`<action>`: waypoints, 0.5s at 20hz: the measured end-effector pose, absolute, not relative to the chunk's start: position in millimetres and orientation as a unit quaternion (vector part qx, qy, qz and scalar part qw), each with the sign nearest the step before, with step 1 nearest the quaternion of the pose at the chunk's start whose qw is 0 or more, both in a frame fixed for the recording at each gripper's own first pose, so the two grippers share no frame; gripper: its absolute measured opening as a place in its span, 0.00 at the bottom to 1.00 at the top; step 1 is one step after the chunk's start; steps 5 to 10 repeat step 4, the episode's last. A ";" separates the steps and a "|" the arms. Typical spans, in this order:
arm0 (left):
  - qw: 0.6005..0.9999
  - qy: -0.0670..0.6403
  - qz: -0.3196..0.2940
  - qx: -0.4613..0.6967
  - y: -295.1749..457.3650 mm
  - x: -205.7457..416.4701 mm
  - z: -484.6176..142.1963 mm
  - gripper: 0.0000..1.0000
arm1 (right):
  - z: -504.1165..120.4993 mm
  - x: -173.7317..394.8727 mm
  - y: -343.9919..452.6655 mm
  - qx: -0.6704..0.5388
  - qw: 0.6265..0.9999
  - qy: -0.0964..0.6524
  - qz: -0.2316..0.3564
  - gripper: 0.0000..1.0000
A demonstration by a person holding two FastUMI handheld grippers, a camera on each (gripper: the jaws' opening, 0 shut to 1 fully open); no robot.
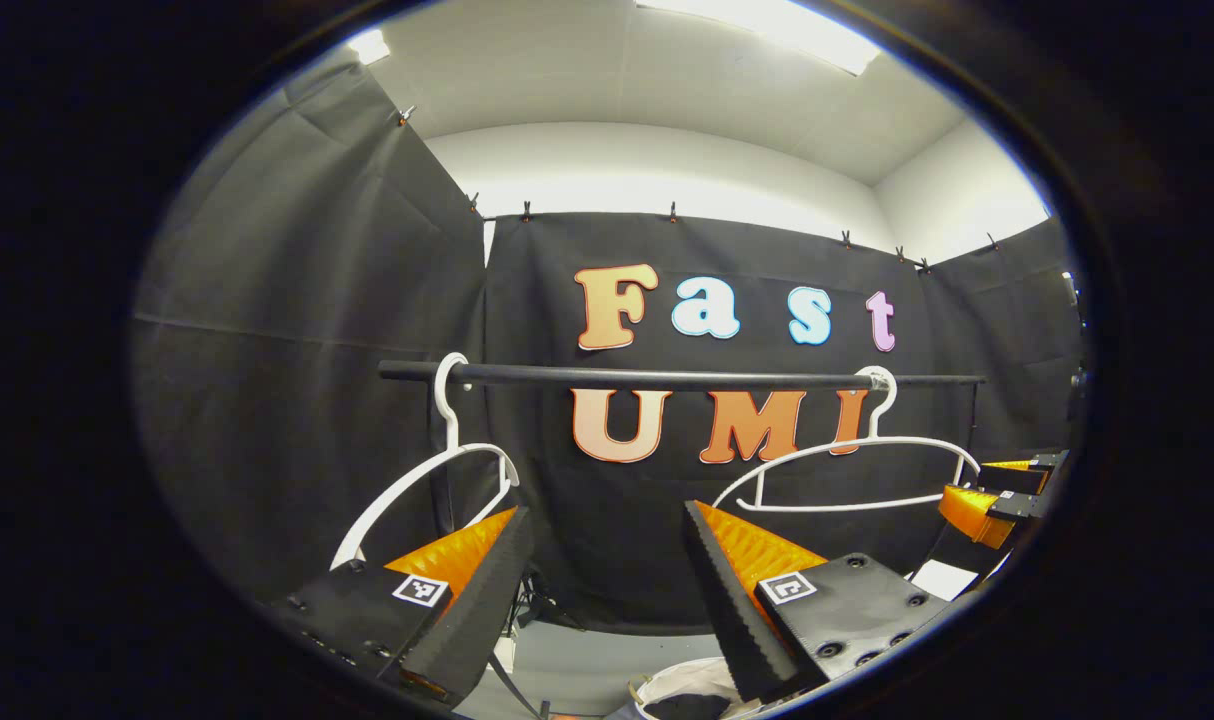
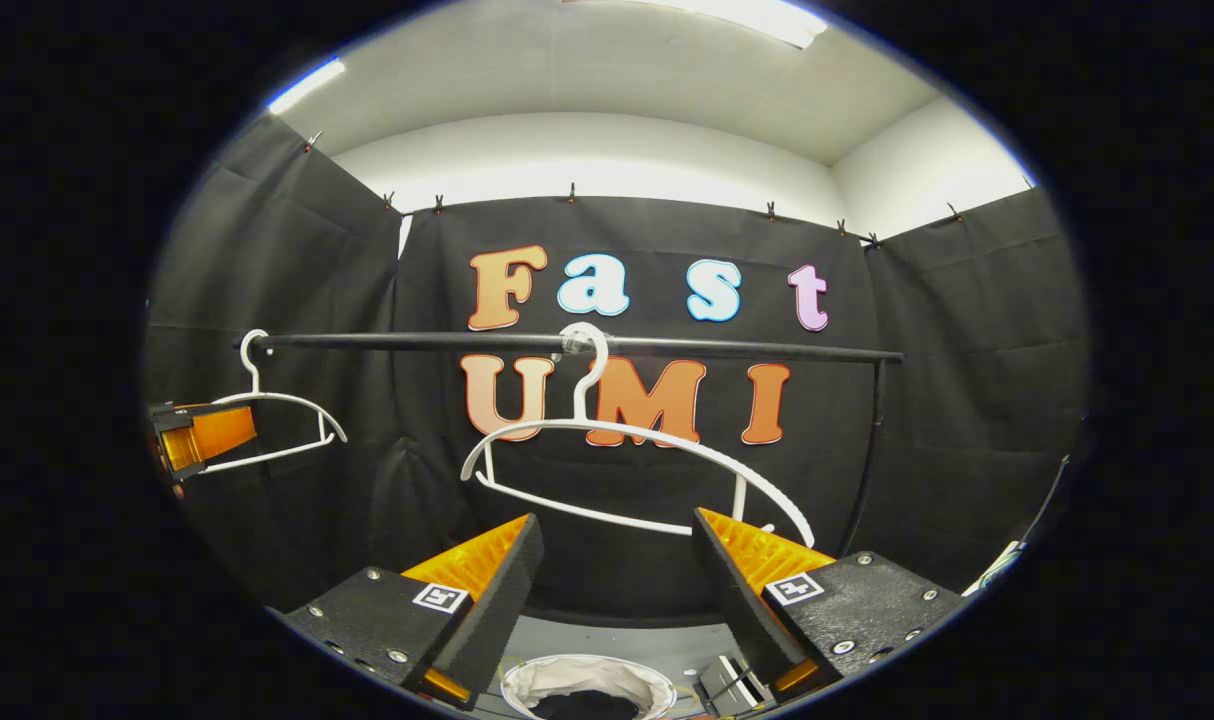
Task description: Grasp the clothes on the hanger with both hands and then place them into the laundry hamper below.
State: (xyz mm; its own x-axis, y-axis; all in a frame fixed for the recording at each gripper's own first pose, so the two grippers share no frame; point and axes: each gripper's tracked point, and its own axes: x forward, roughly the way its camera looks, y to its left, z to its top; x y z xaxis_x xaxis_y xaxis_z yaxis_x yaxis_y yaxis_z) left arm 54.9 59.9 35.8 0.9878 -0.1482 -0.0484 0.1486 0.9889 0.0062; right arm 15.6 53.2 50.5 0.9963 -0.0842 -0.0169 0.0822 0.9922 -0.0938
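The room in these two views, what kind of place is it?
Probably a recording booth set up as a laundry corner: black cloth walls, a clothes rail with two bare white hangers, and a laundry hamper below.

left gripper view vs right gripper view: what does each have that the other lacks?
Left gripper view: left gripper, open, up close; right gripper at far right. Right gripper view: the reverse, right gripper near, left one at far left, plus a small grey box by the hamper. Both: rail, two bare white hangers, hamper holding dark cloth.
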 end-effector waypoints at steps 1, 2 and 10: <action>0.997 0.024 -0.074 0.005 60.2 54.8 35.3 0.99 | 53.2 13.8 53.2 -0.048 0.998 0.008 -0.043 0.99; 0.997 0.022 -0.073 0.005 60.3 52.8 36.6 0.99 | 55.5 12.5 53.3 -0.049 0.998 0.005 -0.044 0.99; 0.997 0.020 -0.073 0.006 60.6 51.2 36.7 0.99 | 53.9 10.1 53.0 -0.050 0.998 0.004 -0.045 0.92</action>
